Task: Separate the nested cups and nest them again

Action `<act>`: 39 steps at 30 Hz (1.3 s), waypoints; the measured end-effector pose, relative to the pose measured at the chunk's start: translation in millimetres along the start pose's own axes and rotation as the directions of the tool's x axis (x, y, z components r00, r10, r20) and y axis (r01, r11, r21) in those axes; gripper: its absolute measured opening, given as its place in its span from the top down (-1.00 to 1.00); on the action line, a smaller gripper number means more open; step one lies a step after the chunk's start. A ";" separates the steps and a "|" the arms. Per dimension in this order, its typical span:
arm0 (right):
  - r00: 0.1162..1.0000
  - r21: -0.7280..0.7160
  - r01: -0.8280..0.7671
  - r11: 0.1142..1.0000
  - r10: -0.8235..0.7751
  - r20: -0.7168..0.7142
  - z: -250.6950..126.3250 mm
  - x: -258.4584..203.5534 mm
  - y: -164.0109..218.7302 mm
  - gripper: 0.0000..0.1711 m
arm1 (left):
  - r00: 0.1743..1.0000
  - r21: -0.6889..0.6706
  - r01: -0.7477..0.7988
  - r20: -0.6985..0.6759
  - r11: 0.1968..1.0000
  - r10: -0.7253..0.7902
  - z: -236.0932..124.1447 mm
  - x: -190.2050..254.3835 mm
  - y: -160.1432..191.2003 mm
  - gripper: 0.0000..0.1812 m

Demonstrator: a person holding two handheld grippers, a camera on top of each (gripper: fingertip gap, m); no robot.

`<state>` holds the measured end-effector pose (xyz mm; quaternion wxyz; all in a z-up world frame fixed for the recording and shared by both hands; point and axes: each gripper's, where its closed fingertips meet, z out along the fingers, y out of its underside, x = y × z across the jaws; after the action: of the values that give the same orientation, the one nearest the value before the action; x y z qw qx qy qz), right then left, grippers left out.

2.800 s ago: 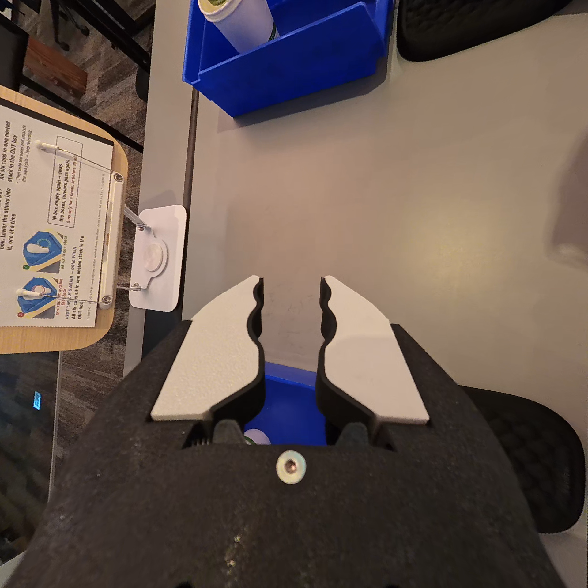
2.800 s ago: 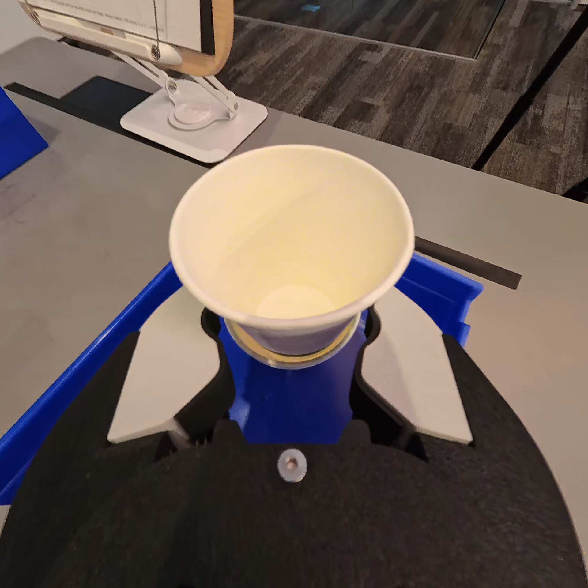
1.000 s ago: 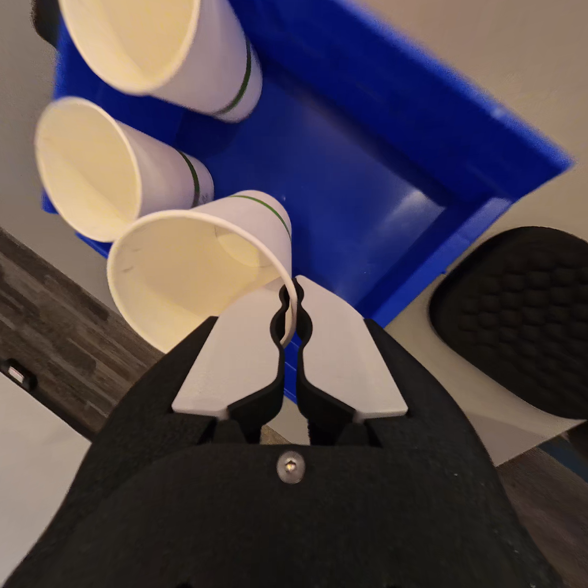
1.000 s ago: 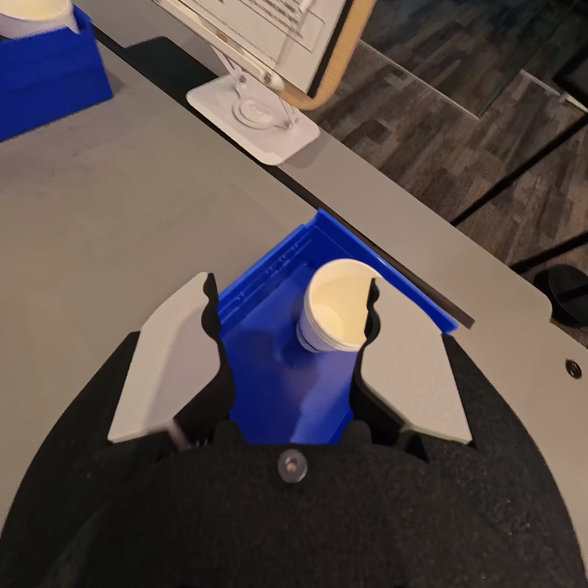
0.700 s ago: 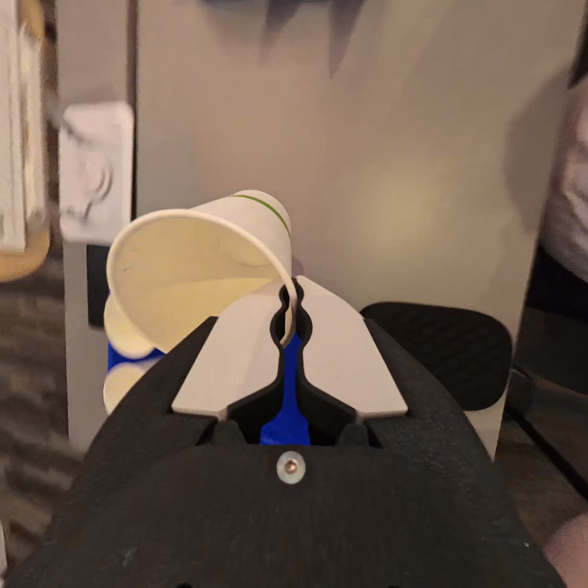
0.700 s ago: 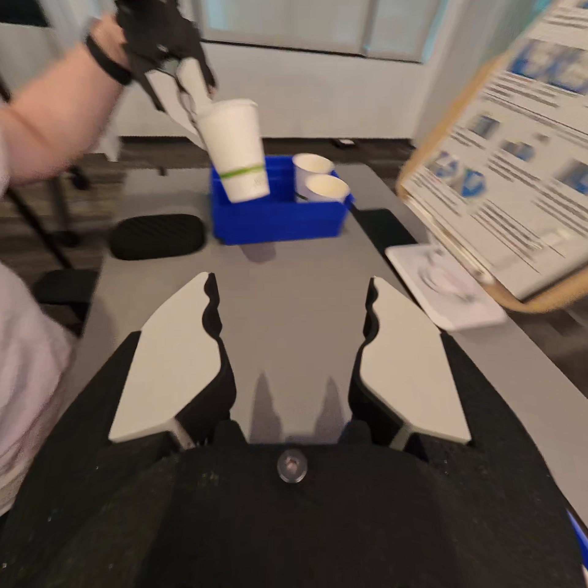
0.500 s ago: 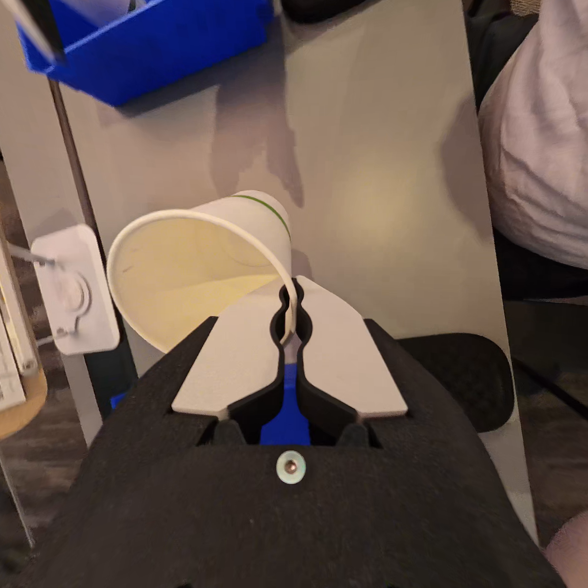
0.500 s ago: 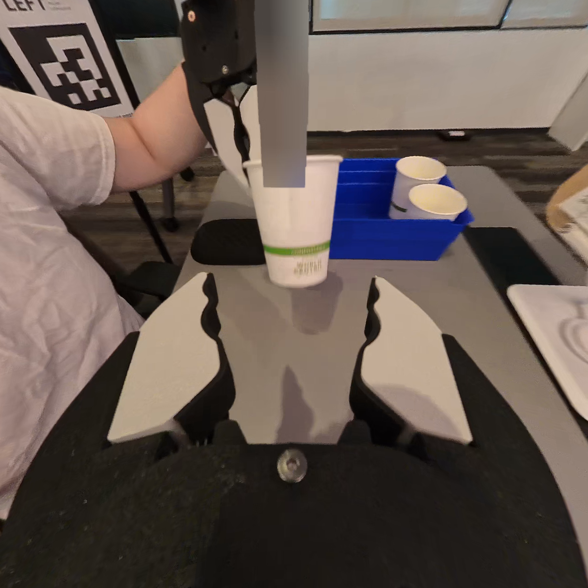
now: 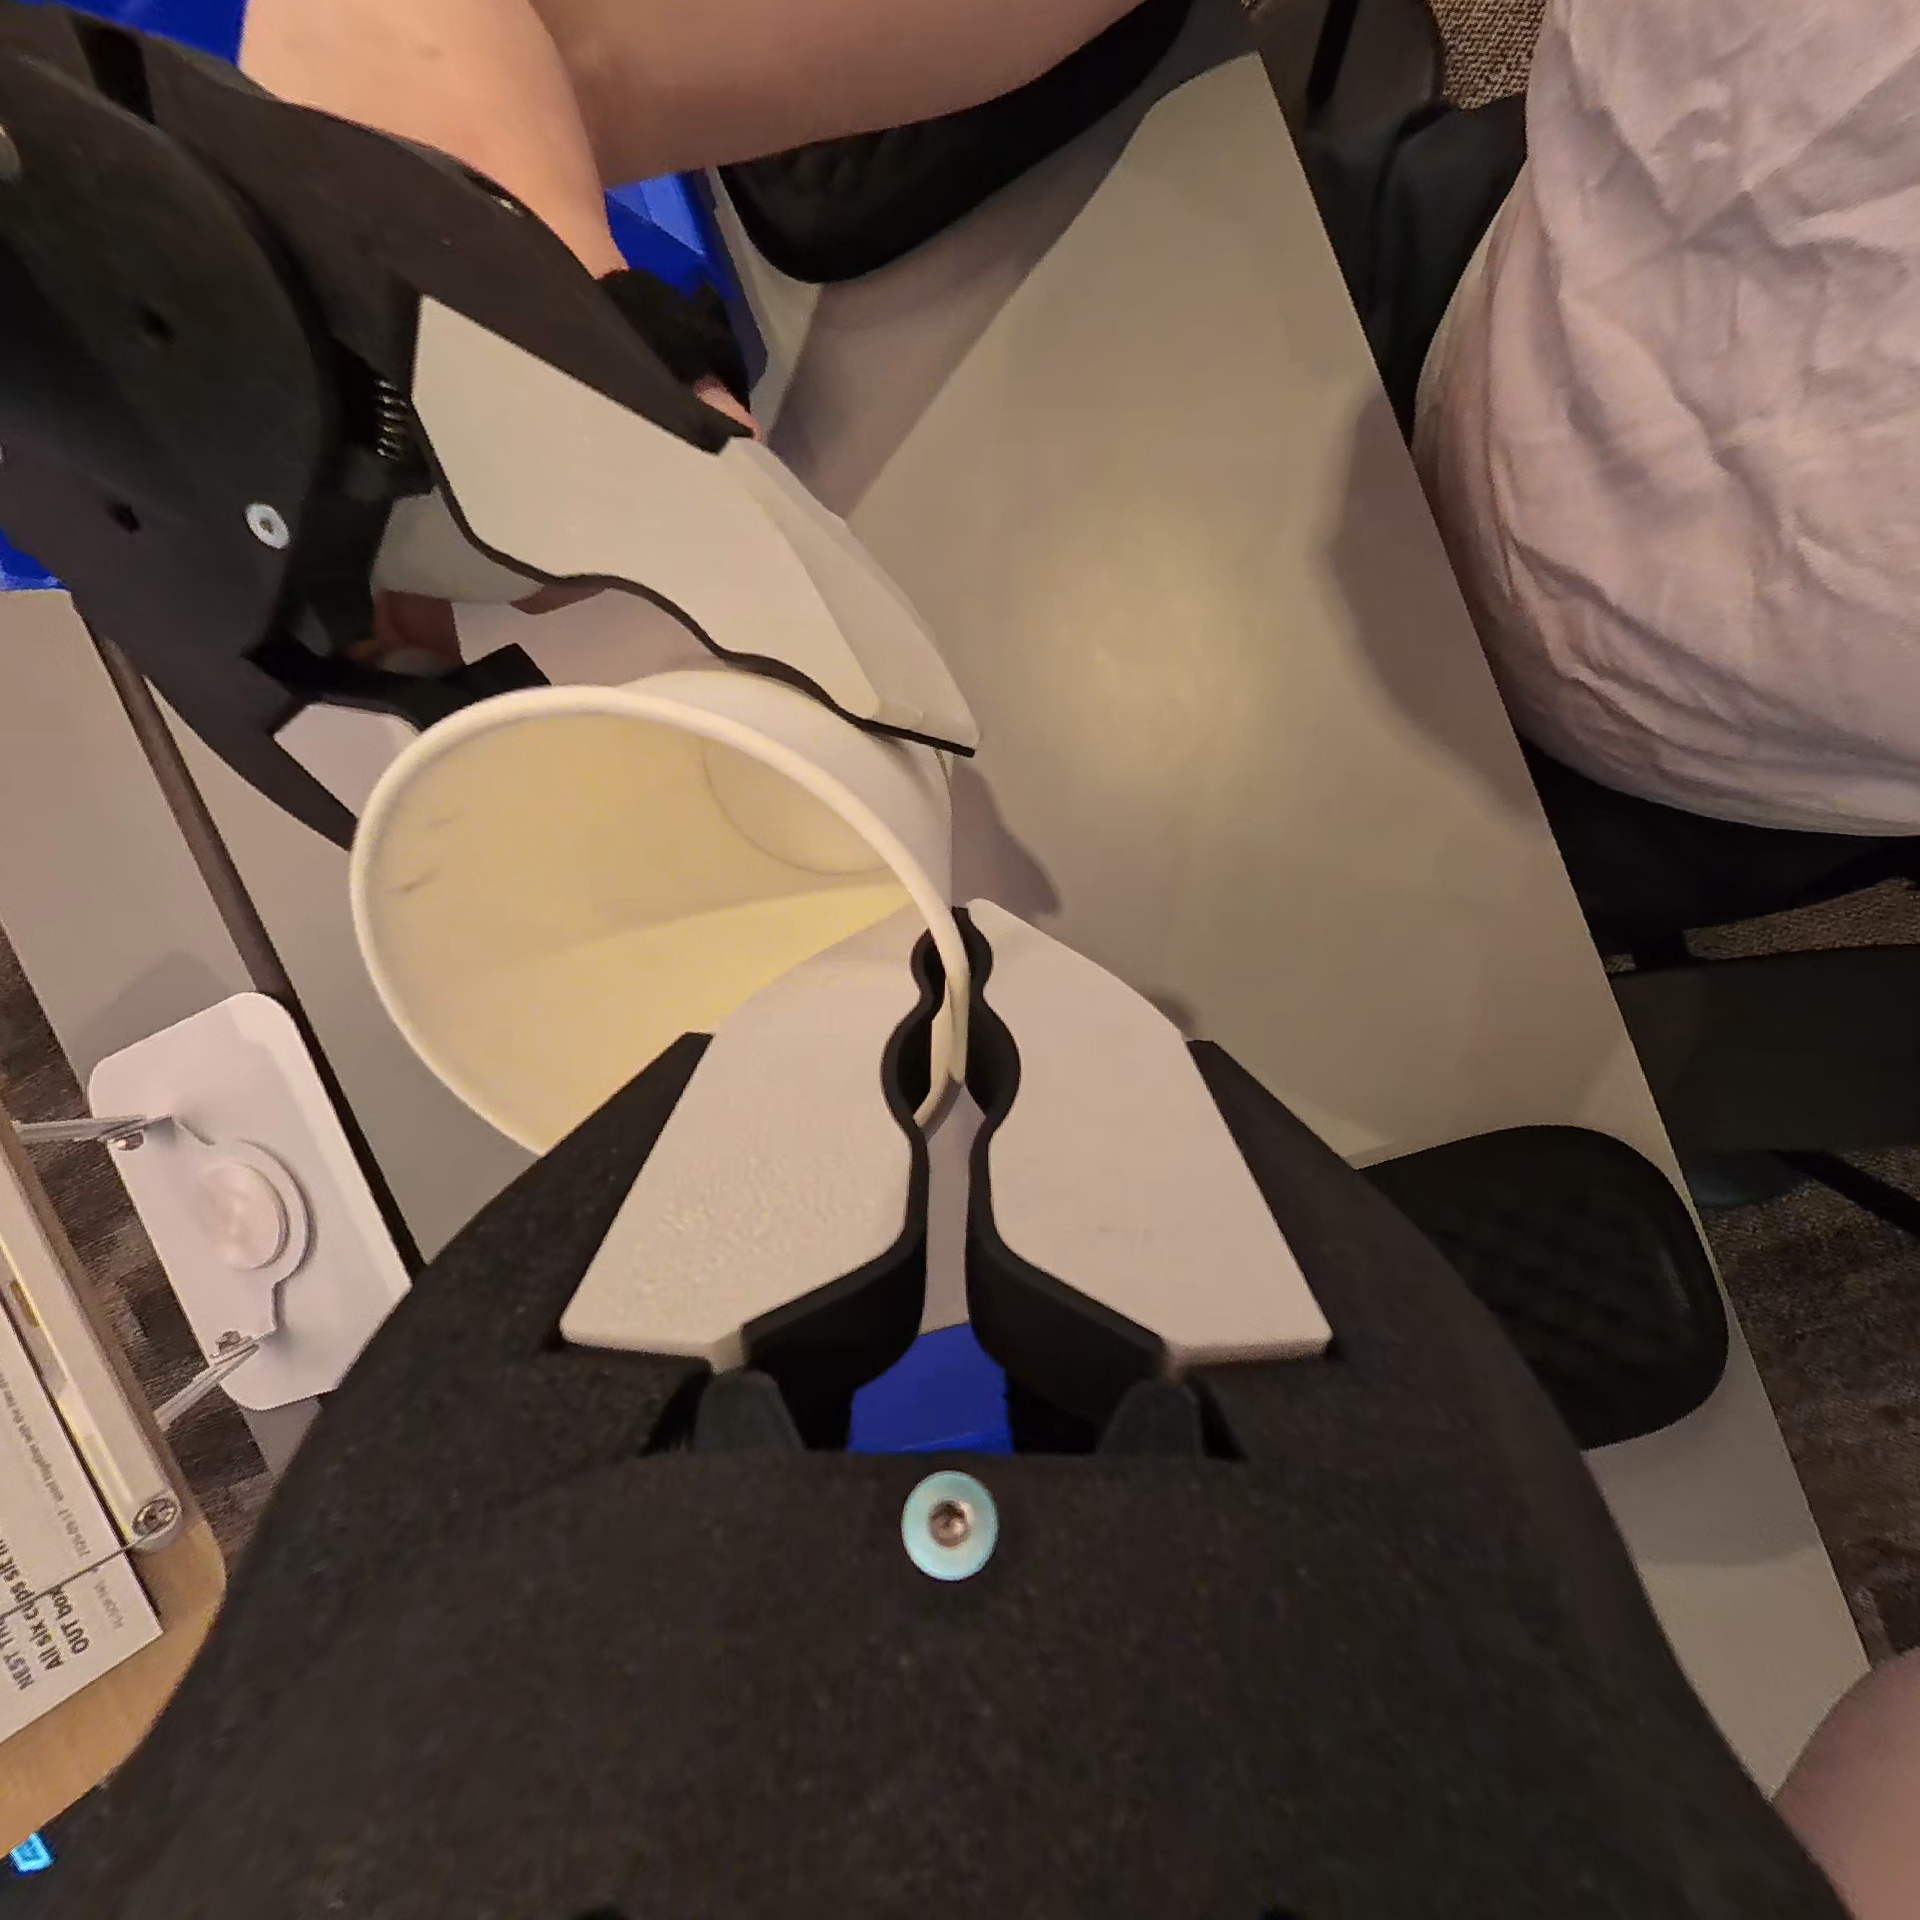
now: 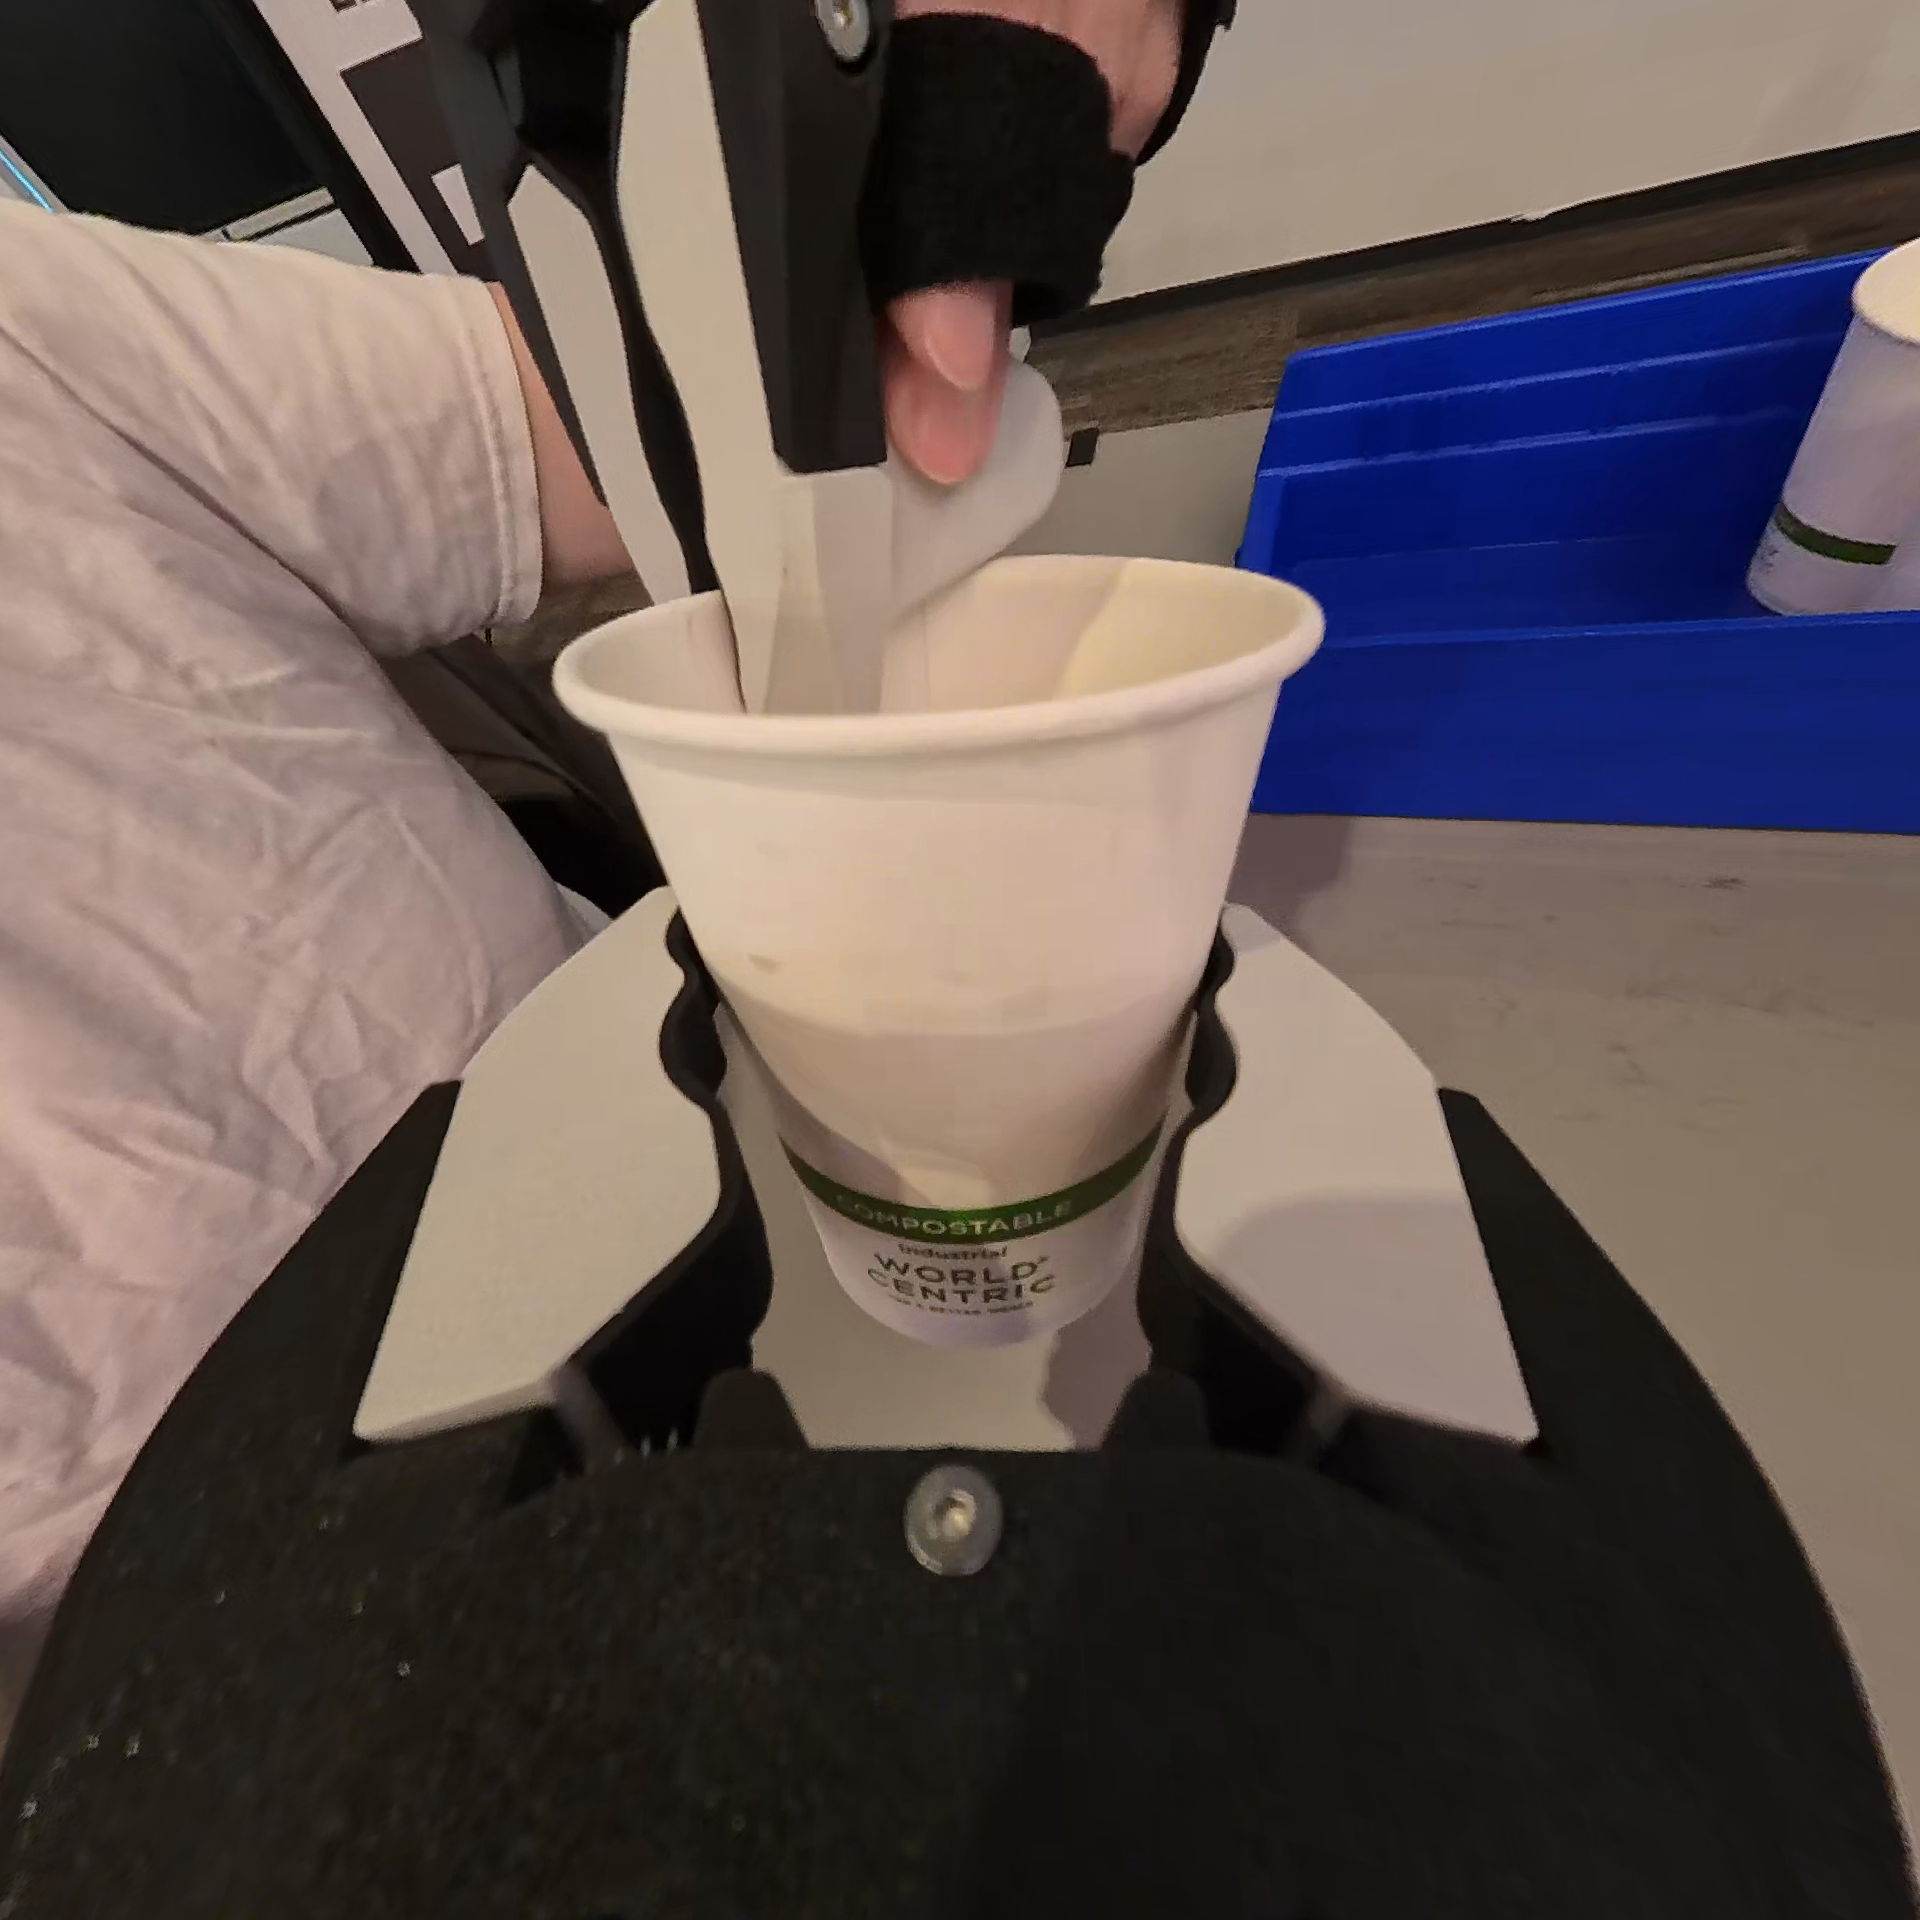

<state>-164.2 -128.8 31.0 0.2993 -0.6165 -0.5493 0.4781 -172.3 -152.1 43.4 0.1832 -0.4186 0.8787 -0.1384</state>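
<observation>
- Left wrist view: the left gripper has its jaws pinched tight on the rim of a white paper cup, one finger inside the wall and one outside. The cup hangs above the grey table, mouth towards the camera.
- The right gripper reaches in from the upper left, its pale fingers lying along the cup's outer wall.
- A white stand base sits at the table's left edge, and a black pad lies at the lower right.
- Right wrist view: the right gripper has its jaws set on both sides of the cup, pads touching the wall above the green band.
- The left gripper comes down from above onto the rim.
- A blue bin stands behind on the right, with another cup upright in it.
</observation>
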 end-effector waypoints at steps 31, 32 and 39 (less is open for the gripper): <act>0.348 0.513 0.209 0.832 0.427 -0.835 -363.7 105.8 74.2 0.00 | 0.875 0.201 0.256 0.368 0.946 -0.315 -40.2 1.8 57.6 0.65; 0.329 0.507 0.186 0.841 0.433 -0.839 -366.2 109.7 83.7 0.00 | 0.875 0.200 0.255 0.369 0.946 -0.313 -40.2 2.2 57.3 0.65; 0.319 0.507 0.079 0.858 0.460 -0.829 -365.2 126.0 122.5 -0.01 | 0.886 0.172 0.236 0.365 0.956 -0.285 -36.7 5.1 52.9 0.65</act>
<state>211.4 23.0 21.4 0.6331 -0.7482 -0.0676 0.1863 -227.5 -120.4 54.2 0.3577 -0.5398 0.7508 -0.1304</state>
